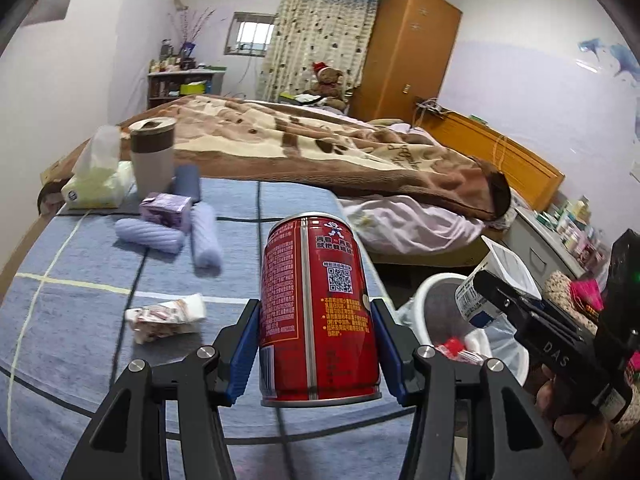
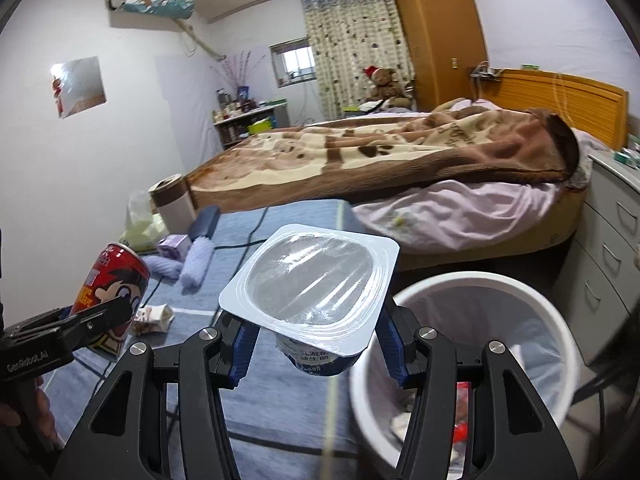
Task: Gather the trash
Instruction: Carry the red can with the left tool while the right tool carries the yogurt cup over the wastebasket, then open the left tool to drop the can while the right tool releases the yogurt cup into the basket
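Note:
My left gripper is shut on a red drink can and holds it upright above the blue cloth-covered table. The can and left gripper also show in the right wrist view. My right gripper is shut on an empty white yogurt cup, held beside the rim of a white trash bin with a clear liner. In the left wrist view the cup is over the bin. A crumpled wrapper lies on the table.
At the table's far left stand a tissue pack, a lidded tumbler, a purple box and rolled towels. A bed with a brown blanket lies behind. Drawers stand right of the bin.

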Action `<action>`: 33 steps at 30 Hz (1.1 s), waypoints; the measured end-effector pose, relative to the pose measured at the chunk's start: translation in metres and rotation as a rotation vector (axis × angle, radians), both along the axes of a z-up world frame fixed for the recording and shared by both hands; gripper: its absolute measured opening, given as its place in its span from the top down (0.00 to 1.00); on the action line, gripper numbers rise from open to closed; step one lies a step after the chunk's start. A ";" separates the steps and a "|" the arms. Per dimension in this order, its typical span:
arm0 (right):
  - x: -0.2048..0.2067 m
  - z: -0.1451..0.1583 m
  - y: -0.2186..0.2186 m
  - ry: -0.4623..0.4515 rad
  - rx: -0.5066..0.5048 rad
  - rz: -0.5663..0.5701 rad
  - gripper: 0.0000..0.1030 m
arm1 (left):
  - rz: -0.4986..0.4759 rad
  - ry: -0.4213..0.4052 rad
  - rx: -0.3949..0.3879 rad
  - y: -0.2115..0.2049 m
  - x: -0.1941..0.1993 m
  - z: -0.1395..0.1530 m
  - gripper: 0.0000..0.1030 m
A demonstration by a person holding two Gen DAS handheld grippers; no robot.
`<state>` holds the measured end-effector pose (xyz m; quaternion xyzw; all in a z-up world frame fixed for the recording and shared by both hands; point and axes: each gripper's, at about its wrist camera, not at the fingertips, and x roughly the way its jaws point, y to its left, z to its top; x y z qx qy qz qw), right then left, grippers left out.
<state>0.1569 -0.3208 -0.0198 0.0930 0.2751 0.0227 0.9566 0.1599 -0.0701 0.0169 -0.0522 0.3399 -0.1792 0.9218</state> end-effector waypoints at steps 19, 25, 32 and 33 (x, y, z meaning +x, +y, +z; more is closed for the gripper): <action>-0.026 -0.012 -0.070 0.068 -0.047 -0.122 0.47 | -0.192 0.019 0.005 -0.099 -0.031 -0.013 0.48; -0.030 -0.017 -0.088 0.100 -0.044 -0.135 0.47 | -0.246 0.033 0.007 -0.127 -0.033 -0.021 0.48; -0.027 -0.023 -0.101 0.127 -0.051 -0.151 0.47 | -0.292 0.038 0.024 -0.158 -0.028 -0.027 0.48; -0.026 -0.025 -0.102 0.138 -0.052 -0.156 0.47 | -0.300 0.052 0.022 -0.163 -0.025 -0.032 0.48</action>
